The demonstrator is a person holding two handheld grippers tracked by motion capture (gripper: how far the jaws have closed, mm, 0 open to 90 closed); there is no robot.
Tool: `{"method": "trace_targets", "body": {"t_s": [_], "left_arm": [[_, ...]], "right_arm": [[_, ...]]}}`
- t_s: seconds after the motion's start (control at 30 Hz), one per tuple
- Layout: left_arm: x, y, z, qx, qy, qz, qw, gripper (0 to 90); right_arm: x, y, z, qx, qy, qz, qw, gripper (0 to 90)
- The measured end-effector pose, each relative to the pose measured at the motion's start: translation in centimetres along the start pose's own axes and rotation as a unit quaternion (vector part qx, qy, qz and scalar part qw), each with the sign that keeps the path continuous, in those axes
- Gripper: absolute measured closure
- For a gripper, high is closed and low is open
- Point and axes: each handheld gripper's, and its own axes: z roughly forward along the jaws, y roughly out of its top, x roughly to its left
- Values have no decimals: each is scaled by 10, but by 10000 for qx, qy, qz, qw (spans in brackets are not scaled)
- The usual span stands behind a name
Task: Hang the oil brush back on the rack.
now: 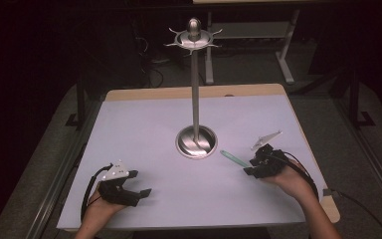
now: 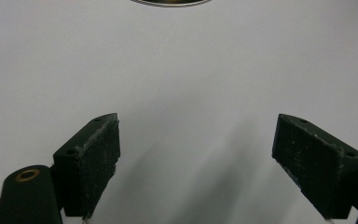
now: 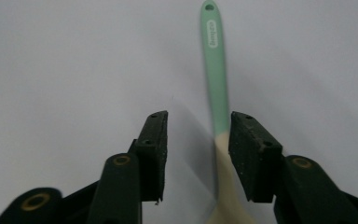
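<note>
While the right tongs (image 3: 196, 140) sit low over the worktop (image 1: 144, 124), their jaws stand partly open, and the spatula (image 3: 216, 79) lies between them, close against one jaw, not yet clamped. Its green handle, with a hanging hole at the tip, points away from the tongs toward the stand (image 1: 196, 99); the cream part passes back under the jaws, and whether a pad touches it I cannot tell. From above, the spatula (image 1: 233, 158) lies flat on the worktop just beside the stand's round base, toward the right hand.

The step in hand looks like picking the spatula up, likely to hang it on a hook at the stand's top. To do it well, centre the handle between the pads before closing, since it now sits off to one side and could be pushed away or twisted. Grip at the green-cream junction or a little further along the green, keeping the hole free. Close firmly, then lift straight up, clear of the base.

The left tongs (image 1: 129, 186) rest wide open and empty, well apart from the stand, near the worktop's front edge
</note>
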Motion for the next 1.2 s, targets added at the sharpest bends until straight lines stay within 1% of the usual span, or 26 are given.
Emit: {"method": "trace_targets", "body": {"t_s": [0.03,0.07,0.1,0.13,0.17,0.2,0.23,0.33,0.4,0.53,0.57,0.6,0.63,0.67,0.7,0.73,0.77,0.8,0.83,0.87,1.1,1.2], "left_arm": [[0,0,0,1,-5,-4,10000,148],[0,0,0,1,-14,4,10000,148],[0,0,0,15,-18,9,10000,147],[-1,0,1,11,-29,-35,10000,147],[0,1,1,24,-30,34,10000,147],[0,0,1,24,-39,6,10000,147],[0,0,1,38,-41,22,10000,147],[-1,0,1,43,-57,2,10000,147],[-1,0,1,41,-66,5,10000,147],[-1,0,1,59,-81,20,9999,147],[0,0,1,57,-82,16,9999,147],[0,0,1,56,-85,18,9999,147],[0,0,1,56,-89,14,9999,147],[0,0,1,56,-89,14,9999,147],[-1,0,1,54,-90,2,9999,147],[0,0,1,48,-91,7,9999,147],[0,0,1,47,-85,2,10000,147],[0,0,1,51,-80,2,10000,147],[0,0,1,49,-76,6,10000,147],[-1,0,1,46,-72,8,10000,147],[-1,0,1,52,-87,6,9999,147],[-1,0,0,53,-85,-9,9999,148]], "right_arm": [[-1,3,1,10,-46,-17,10000,503],[-2,6,2,50,-41,0,10000,495],[-4,12,4,106,-65,-37,9999,453],[-4,12,4,106,-65,-37,9999,453],[-5,16,5,137,-75,-51,9999,446],[-6,23,7,173,-130,-69,9997,432],[-6,23,7,173,-130,-69,9997,432],[-8,33,11,310,-143,-133,9993,412],[-8,40,14,389,-134,-170,9990,414],[-8,50,19,455,-128,-250,9986,473],[-9,52,20,473,-96,-288,9984,515],[-9,54,21,528,-10,-324,9981,526],[-10,58,25,612,4,-433,9972,563],[-10,58,25,612,4,-433,9972,563],[-10,58,27,674,71,-465,9966,578],[-10,59,30,791,67,-465,9958,608],[-10,60,32,939,79,-434,9946,615],[-10,60,34,1043,73,-452,9935,630],[-10,61,36,1095,58,-483,9928,645],[-11,61,38,1124,96,-520,9923,658],[-17,63,48,1356,128,-481,9895,709],[-17,65,50,1394,146,-483,9889,709]]}}
